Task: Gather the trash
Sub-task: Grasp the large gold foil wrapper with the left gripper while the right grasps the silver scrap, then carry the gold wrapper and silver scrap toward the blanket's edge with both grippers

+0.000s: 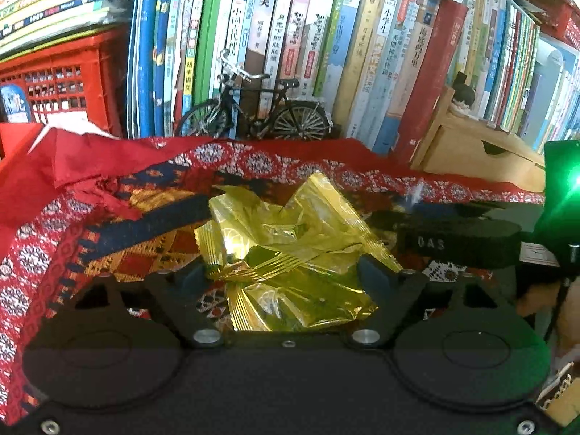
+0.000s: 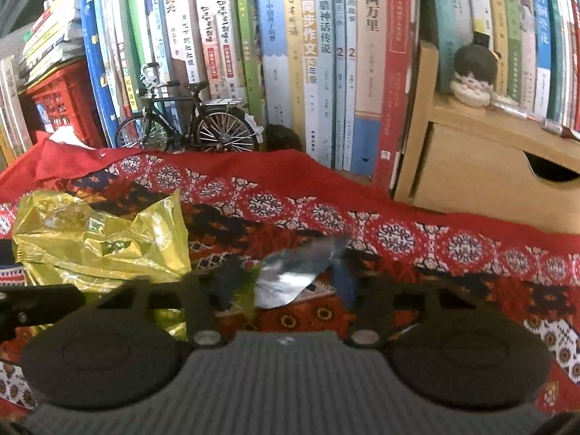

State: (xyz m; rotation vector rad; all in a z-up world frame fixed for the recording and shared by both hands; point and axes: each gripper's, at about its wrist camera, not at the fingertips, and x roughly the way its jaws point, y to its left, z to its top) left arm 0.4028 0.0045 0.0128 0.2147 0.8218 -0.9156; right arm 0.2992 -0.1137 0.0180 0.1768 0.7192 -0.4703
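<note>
Left gripper (image 1: 286, 272): matte black body, two round housings, silver screws at the finger pivots, dark blue pads. Right gripper (image 2: 286, 275): same black discs, but a grey ribbed plate sits between them.

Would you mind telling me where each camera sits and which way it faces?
Left wrist: on the left gripper, angled down at the gold wrapper between its fingers; the other gripper's arm at right.
Right wrist: on the right gripper, angled down at a silver scrap.
Shared: gold wrapper, patterned cloth, toy bicycle, books.
</note>
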